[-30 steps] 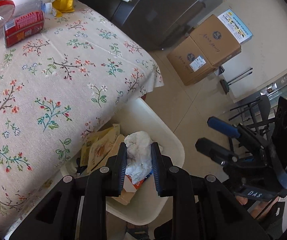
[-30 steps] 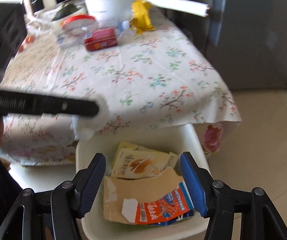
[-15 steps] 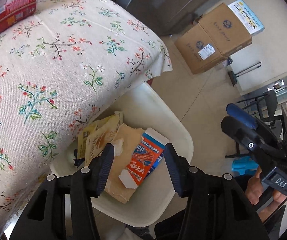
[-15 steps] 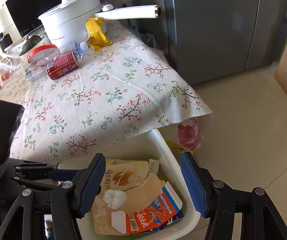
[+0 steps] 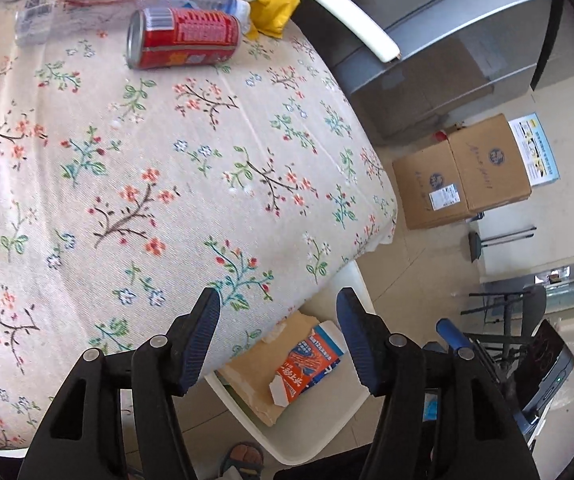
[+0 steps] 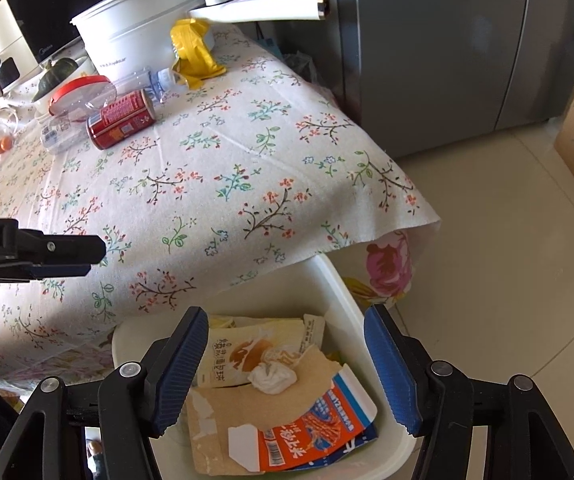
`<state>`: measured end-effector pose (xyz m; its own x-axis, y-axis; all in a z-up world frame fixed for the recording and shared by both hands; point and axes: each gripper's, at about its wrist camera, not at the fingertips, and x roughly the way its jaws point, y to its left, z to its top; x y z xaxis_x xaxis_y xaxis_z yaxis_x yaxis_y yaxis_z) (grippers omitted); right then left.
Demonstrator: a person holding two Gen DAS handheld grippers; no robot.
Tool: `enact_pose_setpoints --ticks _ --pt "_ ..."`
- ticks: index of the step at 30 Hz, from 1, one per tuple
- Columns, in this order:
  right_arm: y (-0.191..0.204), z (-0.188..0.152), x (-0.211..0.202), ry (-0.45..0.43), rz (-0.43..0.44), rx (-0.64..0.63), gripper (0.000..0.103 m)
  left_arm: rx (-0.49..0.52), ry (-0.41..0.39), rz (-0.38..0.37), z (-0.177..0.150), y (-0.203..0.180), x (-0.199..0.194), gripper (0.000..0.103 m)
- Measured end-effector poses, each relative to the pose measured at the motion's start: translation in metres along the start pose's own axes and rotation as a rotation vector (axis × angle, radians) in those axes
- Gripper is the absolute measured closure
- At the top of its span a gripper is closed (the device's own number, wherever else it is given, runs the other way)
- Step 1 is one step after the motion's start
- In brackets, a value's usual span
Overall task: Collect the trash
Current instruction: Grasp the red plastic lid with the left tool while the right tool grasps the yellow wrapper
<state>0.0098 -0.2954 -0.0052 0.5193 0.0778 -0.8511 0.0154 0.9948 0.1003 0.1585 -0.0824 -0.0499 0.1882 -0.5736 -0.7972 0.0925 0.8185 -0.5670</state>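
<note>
A white bin [image 6: 339, 292] stands on the floor, partly under the table edge. In it lie a crumpled white tissue [image 6: 273, 378], a torn orange-and-blue carton [image 6: 311, 432] and a snack wrapper [image 6: 243, 356]. My right gripper [image 6: 287, 314] hangs open over the bin with nothing between its fingers. My left gripper [image 5: 279, 300] is over the table's edge, its jaws opening and empty; it also shows as a black bar [image 6: 63, 256] from the right wrist. On the floral tablecloth lie a red can [image 5: 183, 38], a yellow wrapper [image 5: 275, 8] and a clear plastic bottle [image 6: 155, 80].
A clear container with a red rim [image 6: 81, 94] sits beside the can. Behind it are a white pot [image 6: 139, 36] with a long handle and a microwave [image 6: 31, 20]. A grey fridge [image 6: 427, 60] and cardboard boxes [image 5: 463, 172] stand past the table. A sandalled foot [image 5: 243, 456] is by the bin.
My left gripper let go of the white tissue, which now lies in the bin. Its jaws spread and it swung from over the bin to over the table. The right gripper stayed over the bin.
</note>
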Motion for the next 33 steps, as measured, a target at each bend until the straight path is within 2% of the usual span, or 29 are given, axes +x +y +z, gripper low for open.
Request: enact_pose_setpoints --ticks 6,8,10,12,15,17,18,21,26,28,31,33 --pt "0.008 0.007 0.012 0.015 0.037 0.022 0.033 -0.055 -0.111 0.063 0.039 0.033 -0.046 0.040" --pt "0.011 0.009 0.018 0.028 0.048 0.028 0.033 -0.041 -0.151 0.108 0.052 0.041 -0.062 0.040" --pt "0.015 0.011 0.023 0.037 0.050 0.025 0.033 0.000 -0.194 0.188 0.067 0.046 -0.076 0.040" --pt "0.019 0.013 0.028 0.043 0.051 0.021 0.033 0.086 -0.243 0.304 0.084 0.046 -0.087 0.040" --pt "0.025 0.017 0.034 0.051 0.059 0.018 0.033 0.307 -0.314 0.498 0.111 0.038 -0.096 0.040" --pt "0.029 0.020 0.038 0.055 0.063 0.015 0.033 0.411 -0.344 0.594 0.130 0.042 -0.099 0.040" --pt "0.031 0.021 0.040 0.058 0.066 0.015 0.033 0.441 -0.348 0.613 0.137 0.046 -0.101 0.040" --pt "0.037 0.025 0.045 0.063 0.074 0.011 0.033 0.512 -0.318 0.578 0.155 0.056 -0.094 0.040" --pt "0.048 0.036 0.057 0.062 0.073 -0.003 0.033 0.644 -0.283 0.690 0.168 0.054 -0.068 0.040" --pt "0.051 0.040 0.064 0.064 0.067 -0.001 0.033 0.647 -0.270 0.705 0.175 0.055 -0.061 0.040" --pt "0.056 0.046 0.072 0.064 0.067 -0.009 0.033 0.630 -0.264 0.663 0.182 0.057 -0.055 0.040" --pt "0.060 0.053 0.078 0.065 0.074 -0.013 0.033 0.628 -0.269 0.671 0.185 0.054 -0.049 0.040"
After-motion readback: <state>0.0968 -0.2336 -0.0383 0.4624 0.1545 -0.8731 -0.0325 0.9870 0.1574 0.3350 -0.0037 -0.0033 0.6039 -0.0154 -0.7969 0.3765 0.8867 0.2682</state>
